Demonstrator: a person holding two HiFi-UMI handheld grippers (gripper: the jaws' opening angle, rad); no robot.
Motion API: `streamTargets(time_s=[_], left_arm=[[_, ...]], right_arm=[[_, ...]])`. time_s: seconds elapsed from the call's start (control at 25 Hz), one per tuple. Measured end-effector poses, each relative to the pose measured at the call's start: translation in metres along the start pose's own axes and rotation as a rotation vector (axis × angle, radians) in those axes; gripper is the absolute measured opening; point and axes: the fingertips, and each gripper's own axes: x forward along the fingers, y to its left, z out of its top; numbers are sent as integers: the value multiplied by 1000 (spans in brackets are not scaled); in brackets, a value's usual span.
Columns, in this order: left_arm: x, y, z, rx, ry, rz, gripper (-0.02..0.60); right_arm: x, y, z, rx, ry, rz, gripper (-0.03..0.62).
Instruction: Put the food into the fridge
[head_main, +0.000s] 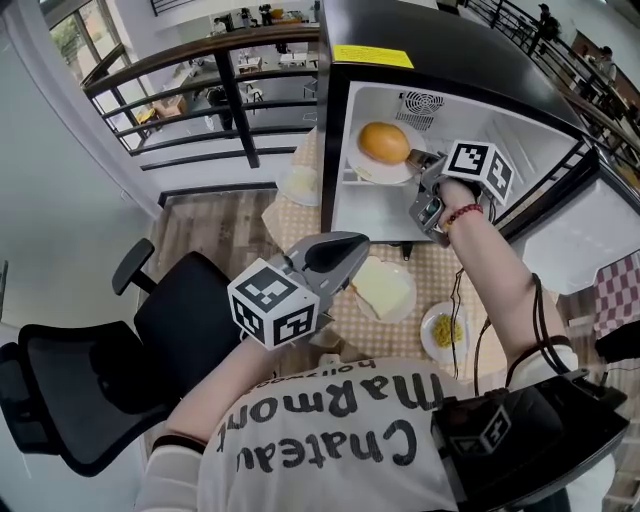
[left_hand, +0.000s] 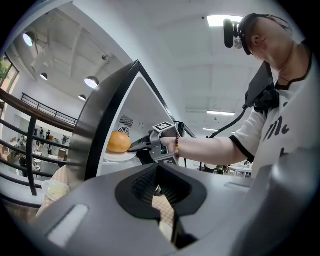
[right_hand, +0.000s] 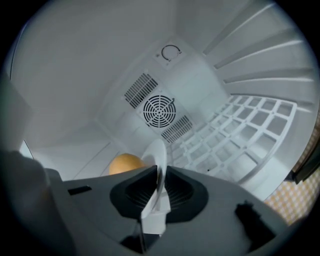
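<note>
The black fridge (head_main: 450, 60) stands open, and an orange bun (head_main: 384, 142) on a white plate (head_main: 378, 174) is inside its white compartment. My right gripper (head_main: 414, 160) reaches into the fridge at the plate's right edge. In the right gripper view the plate's rim (right_hand: 158, 155) stands between the jaws of that gripper (right_hand: 159, 192) with a thin gap beside it, and the bun (right_hand: 125, 163) shows behind. My left gripper (head_main: 352, 258) hovers over the table in front of the fridge, jaws together and empty. From it I see the bun (left_hand: 119, 141) and the right gripper (left_hand: 133, 146).
On the checked table (head_main: 440, 275) lie a plate of pale bread slices (head_main: 382, 288) and a small plate of yellow food (head_main: 443, 332); a bowl (head_main: 300, 185) sits left of the fridge. The fridge door (head_main: 590, 235) hangs open at right. A black chair (head_main: 150, 340) stands at left.
</note>
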Motion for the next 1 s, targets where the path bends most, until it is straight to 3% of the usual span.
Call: streamTargets(time_s=[0.36, 1.0], left_arm=[[-9, -2, 3, 10, -16, -21, 8], [-13, 8, 2, 19, -13, -25, 8]], right_arm=[[1, -1, 8, -220, 3, -98, 91], [9, -4, 2, -361, 34, -161, 116]])
